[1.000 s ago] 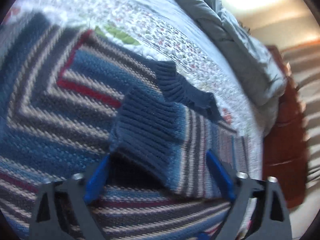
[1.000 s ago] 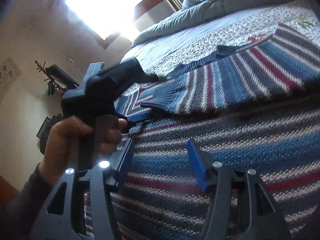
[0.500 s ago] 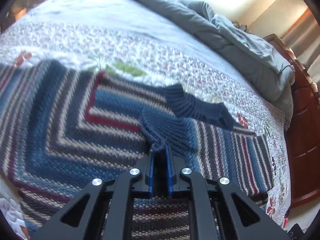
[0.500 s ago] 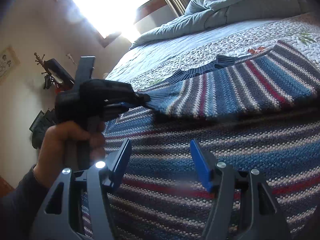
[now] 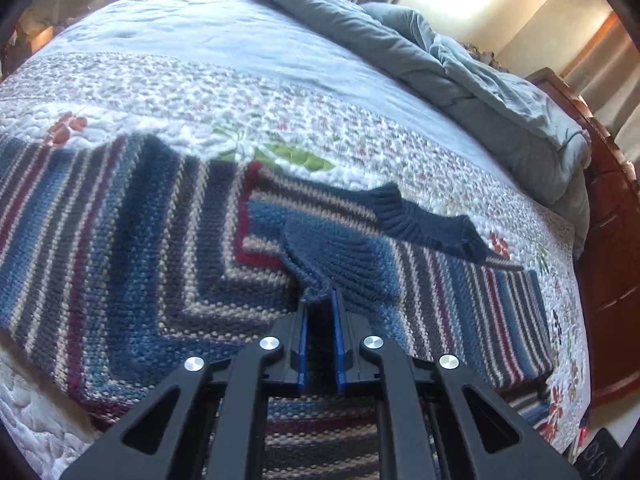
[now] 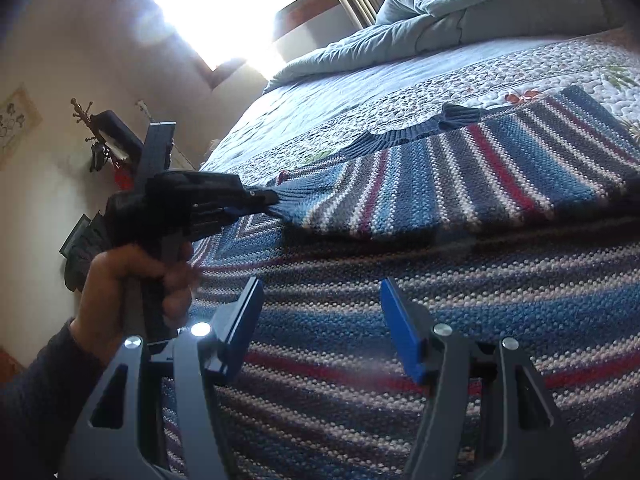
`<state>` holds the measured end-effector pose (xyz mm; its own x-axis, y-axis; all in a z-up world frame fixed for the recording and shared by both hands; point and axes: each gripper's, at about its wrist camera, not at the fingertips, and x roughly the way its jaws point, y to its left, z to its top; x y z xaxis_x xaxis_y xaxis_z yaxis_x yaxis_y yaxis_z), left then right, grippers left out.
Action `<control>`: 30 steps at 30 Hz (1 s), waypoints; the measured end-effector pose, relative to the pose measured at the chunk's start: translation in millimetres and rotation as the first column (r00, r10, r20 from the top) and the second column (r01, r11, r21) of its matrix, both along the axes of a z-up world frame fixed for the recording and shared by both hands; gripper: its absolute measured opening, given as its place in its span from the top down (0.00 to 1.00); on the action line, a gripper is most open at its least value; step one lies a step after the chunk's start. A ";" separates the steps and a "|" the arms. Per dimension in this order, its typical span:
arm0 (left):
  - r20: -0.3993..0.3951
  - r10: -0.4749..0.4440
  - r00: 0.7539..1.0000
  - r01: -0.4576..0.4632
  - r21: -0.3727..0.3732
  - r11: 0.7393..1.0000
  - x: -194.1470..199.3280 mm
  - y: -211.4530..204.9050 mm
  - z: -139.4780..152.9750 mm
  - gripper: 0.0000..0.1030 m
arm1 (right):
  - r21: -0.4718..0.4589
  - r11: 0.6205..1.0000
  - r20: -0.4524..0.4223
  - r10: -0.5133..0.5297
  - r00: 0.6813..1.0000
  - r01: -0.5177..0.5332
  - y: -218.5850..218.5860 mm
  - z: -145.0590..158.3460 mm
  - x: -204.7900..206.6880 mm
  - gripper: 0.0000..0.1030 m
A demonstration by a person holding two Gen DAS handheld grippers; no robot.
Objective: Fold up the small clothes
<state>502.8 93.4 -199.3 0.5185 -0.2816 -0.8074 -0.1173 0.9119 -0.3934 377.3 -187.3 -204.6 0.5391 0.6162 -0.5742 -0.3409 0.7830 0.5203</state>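
A striped knit sweater (image 5: 120, 240) in blue, grey, cream and red lies spread on the bed. My left gripper (image 5: 319, 298) is shut on the ribbed navy cuff (image 5: 316, 248) of one sleeve and holds it lifted off the sweater's body. In the right wrist view that same left gripper (image 6: 266, 200), held by a hand (image 6: 132, 280), pulls the sleeve (image 6: 420, 184) up and to the left. A navy ribbed collar (image 5: 424, 220) lies beyond it. My right gripper (image 6: 320, 312) hovers open over the sweater's striped body (image 6: 360, 360), with nothing between its fingers.
The sweater rests on a floral quilted bedspread (image 5: 280, 92). A rumpled grey-blue duvet (image 5: 460, 68) is heaped at the far side. A wooden bed frame (image 5: 612, 216) runs along the right. A wall with a bright window (image 6: 224, 8) and dark hanging items (image 6: 108, 136) stands left.
My left gripper closed on the sleeve cuff, then lifted it up and back from the sweater. The right gripper stayed in place and open.
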 end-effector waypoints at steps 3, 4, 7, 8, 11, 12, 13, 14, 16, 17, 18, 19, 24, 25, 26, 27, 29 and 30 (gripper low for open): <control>0.004 -0.012 1.000 0.012 0.024 1.000 -3.9 1.4 -5.8 0.90 | 0.002 1.000 0.002 -0.003 1.000 0.003 -0.4 0.9 0.4 0.40; -0.004 -0.017 1.000 0.017 0.041 0.999 -4.1 0.4 -8.2 0.90 | 0.002 1.000 0.002 -0.003 1.000 0.003 -0.9 1.0 1.2 0.40; -0.027 -0.025 0.999 0.027 0.093 0.995 -3.1 -1.8 -16.3 0.87 | -0.001 1.000 -0.001 -0.006 1.000 0.006 -1.9 0.1 2.0 0.40; -0.032 -0.025 0.999 0.028 0.105 0.994 -2.7 -1.8 -17.6 0.85 | 0.000 1.000 -0.002 -0.006 1.000 0.006 -2.3 0.0 2.5 0.40; -0.036 -0.019 0.999 0.025 0.162 0.986 -4.4 -3.9 -14.3 0.77 | -0.006 1.000 0.003 -0.010 1.000 0.010 -3.6 0.4 2.9 0.40; -0.037 -0.017 0.999 0.023 0.166 0.986 -5.4 -3.2 -12.8 0.76 | -0.006 1.000 0.004 -0.011 1.000 0.011 -4.2 0.5 2.7 0.40; -0.038 -0.013 0.999 0.019 0.168 0.986 -6.9 -2.5 -11.3 0.72 | -0.007 1.000 0.004 -0.011 1.000 0.011 -4.4 0.6 2.5 0.40; -0.039 -0.006 0.999 0.013 0.169 0.986 -9.3 -1.4 -9.5 0.69 | -0.010 1.000 0.007 -0.012 1.000 0.012 -4.9 0.7 2.4 0.40; -0.029 0.007 1.000 -0.002 0.170 0.985 -17.0 2.4 -2.2 0.56 | -0.016 1.000 0.013 -0.012 1.000 0.012 -4.8 1.4 1.4 0.40; -0.019 0.017 1.000 -0.014 0.168 0.986 -22.7 5.1 3.7 0.53 | -0.019 1.000 0.014 -0.011 1.000 0.012 -4.4 1.3 1.4 0.40; -0.007 0.022 1.000 -0.020 0.160 0.987 -28.0 6.8 8.8 0.44 | -0.023 1.000 0.017 -0.009 1.000 0.009 -3.5 1.1 0.8 0.40; 0.008 0.026 1.000 -0.027 0.147 0.989 -33.8 8.5 14.5 0.36 | -0.029 1.000 0.020 -0.008 1.000 0.008 -2.5 0.4 0.5 0.40; 0.132 0.096 0.987 -0.105 0.064 0.992 -89.2 28.9 43.7 0.12 | -0.031 0.999 0.018 0.022 1.000 -0.022 5.4 -3.7 -0.9 0.43; 0.155 0.118 0.981 -0.128 0.053 0.990 -101.4 34.3 45.8 0.08 | -0.026 0.999 0.016 0.032 0.999 -0.032 8.2 -3.3 -2.8 0.43; 0.171 0.138 0.976 -0.147 0.043 0.988 -113.1 39.9 46.5 0.07 | -0.023 0.999 0.013 0.038 0.999 -0.038 9.8 -2.9 -3.9 0.43; 0.186 0.163 0.969 -0.172 0.033 0.985 -127.1 47.0 45.8 0.07 | -0.024 0.998 0.021 0.057 0.998 -0.056 14.4 -0.7 -6.1 0.43; 0.200 0.201 0.959 -0.210 0.025 0.977 -147.2 58.0 42.5 0.06 | -0.065 0.995 0.046 0.076 0.996 -0.073 28.0 5.9 -4.2 0.43; 0.206 0.222 0.953 -0.231 0.022 0.973 -158.4 63.9 39.7 0.05 | -0.092 0.993 0.054 0.079 0.995 -0.074 40.7 13.0 3.6 0.43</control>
